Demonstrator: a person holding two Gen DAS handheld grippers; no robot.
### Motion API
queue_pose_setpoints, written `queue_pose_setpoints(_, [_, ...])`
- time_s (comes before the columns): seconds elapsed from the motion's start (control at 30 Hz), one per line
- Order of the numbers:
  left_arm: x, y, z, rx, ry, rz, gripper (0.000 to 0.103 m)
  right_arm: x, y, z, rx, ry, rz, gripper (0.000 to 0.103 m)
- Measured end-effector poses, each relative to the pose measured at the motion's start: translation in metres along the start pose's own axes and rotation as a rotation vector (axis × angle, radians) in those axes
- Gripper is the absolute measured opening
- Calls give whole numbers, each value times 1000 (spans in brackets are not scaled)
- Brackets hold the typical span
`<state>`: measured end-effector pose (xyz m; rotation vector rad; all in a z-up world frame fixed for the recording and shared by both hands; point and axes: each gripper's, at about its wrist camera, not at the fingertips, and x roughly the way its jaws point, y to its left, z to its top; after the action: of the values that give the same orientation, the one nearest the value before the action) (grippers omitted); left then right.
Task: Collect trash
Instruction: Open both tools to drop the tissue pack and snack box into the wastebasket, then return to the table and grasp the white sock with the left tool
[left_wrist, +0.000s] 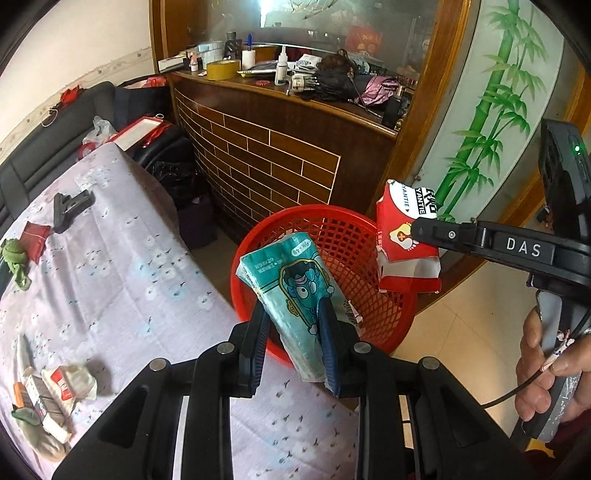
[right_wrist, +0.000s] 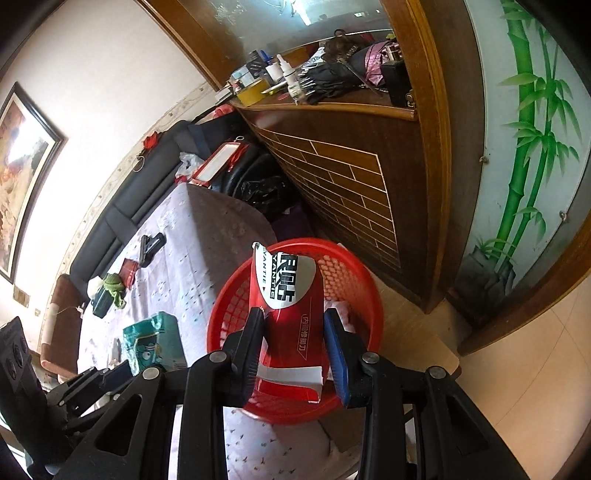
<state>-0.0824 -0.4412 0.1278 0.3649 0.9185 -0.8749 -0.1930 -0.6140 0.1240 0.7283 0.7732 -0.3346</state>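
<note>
**Ana:** Two pieces of trash are up at once. From the left wrist view, the left gripper (left_wrist: 295, 325) has its jaws pinched on a teal tissue pack (left_wrist: 295, 291), which hangs over the near rim of the red basket (left_wrist: 332, 225). The right gripper (left_wrist: 424, 230) reaches in from the side, clamped on a red wrapper (left_wrist: 402, 236) above the basket's far edge.

**Ben:** And on the cloth-covered table (left_wrist: 122, 266)?

**Ana:** More scraps: a crumpled carton (left_wrist: 64, 384) near the corner, a small red packet (left_wrist: 35, 238) and a black clip (left_wrist: 70, 208) further off.

**Ben:** Now the right wrist view.

**Ana:** Its pads (right_wrist: 336, 350) squeeze the red wrapper (right_wrist: 291, 314) from both sides, with the red basket (right_wrist: 236, 306) directly beneath. The teal tissue pack (right_wrist: 155, 341) shows at the left, beside the basket and over the table (right_wrist: 207, 236).

**Ben:** So how to drop well?

**Ana:** My judgement: bring each item fully inside the rim before letting go, the teal pack especially, since it sits at the edge. Release one at a time so the two tools don't bump, and keep them low so light packaging doesn't flutter out.
</note>
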Motion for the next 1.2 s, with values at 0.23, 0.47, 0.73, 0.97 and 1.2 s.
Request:
queue_pose_setpoints(0.23, [9, 0, 14, -31, -8, 6, 40, 15, -2, 16, -15, 17, -2, 44])
queue_pose_setpoints(0.47, [-5, 14, 4, -73, -30, 64, 48, 9, 1, 18, -42, 11, -9, 57])
queue_pose_setpoints(0.73, [-29, 48, -31, -216, -30, 139, 52, 7, 22, -7, -128, 86, 65, 57])
queue_pose_setpoints(0.97, [-54, 83, -77, -308, -43, 174, 52, 11, 64, -46, -260, 170, 173, 57])
queue_pose_setpoints(1.2, [-92, 130, -129, -321, -46, 174, 53, 5, 117, -87, -289, 157, 186, 57])
